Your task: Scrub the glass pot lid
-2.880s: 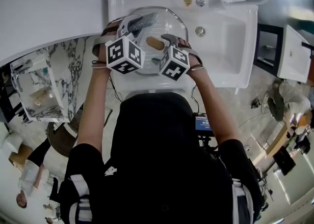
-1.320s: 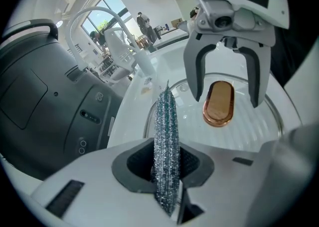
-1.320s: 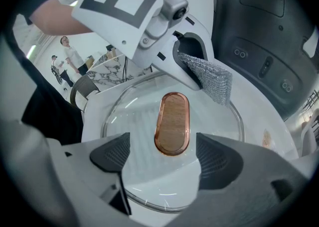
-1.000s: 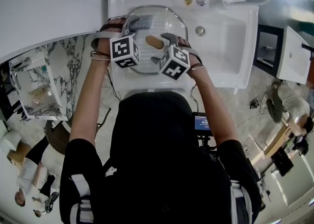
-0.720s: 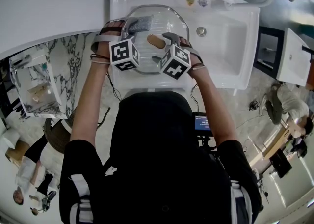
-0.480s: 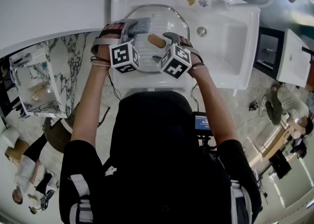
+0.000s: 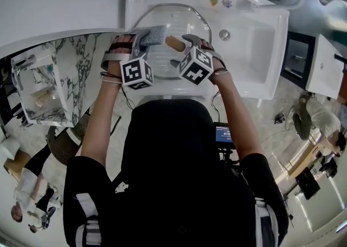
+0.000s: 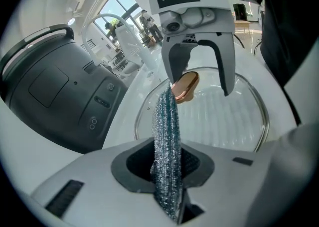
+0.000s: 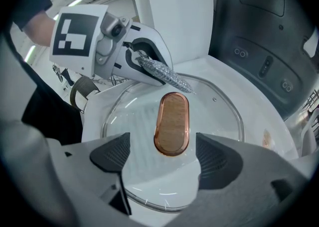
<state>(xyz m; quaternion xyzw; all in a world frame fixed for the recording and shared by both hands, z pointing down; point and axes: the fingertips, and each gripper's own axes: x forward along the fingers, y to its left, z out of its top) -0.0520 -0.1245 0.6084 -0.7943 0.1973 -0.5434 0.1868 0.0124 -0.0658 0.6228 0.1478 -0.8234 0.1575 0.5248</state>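
Lid [image 7: 187, 21] lies flat in the white sink [image 7: 255, 51], at the basin's left end, handle side up. Its long brown handle [image 7: 174, 43] sits on the middle of the glass.

Left gripper [image 7: 145, 39]: in the left gripper view [image 8: 167, 169] my jaws are closed tight on a glittery blue-green scouring pad [image 8: 166, 141], which is gripped edge-on and sticks out forward past the tips. Right gripper view shows that pad [image 9: 164, 74] reaching over the lid [image 9: 134, 116], with its free end just beside the far end of the handle [image 9: 172, 123]. I cannot tell whether it presses on the glass.

Right gripper [image 7: 180, 51]: in the right gripper view [image 9: 162, 156] my jaws stand wide apart, holding nothing. The handle lies in line with the gap, just ahead of the tips. From the left gripper view, one right finger [image 8: 172, 69] is close against the handle [image 8: 185, 84]; contact is not clear.

A dark grey appliance [image 8: 55, 91] stands beside the sink.
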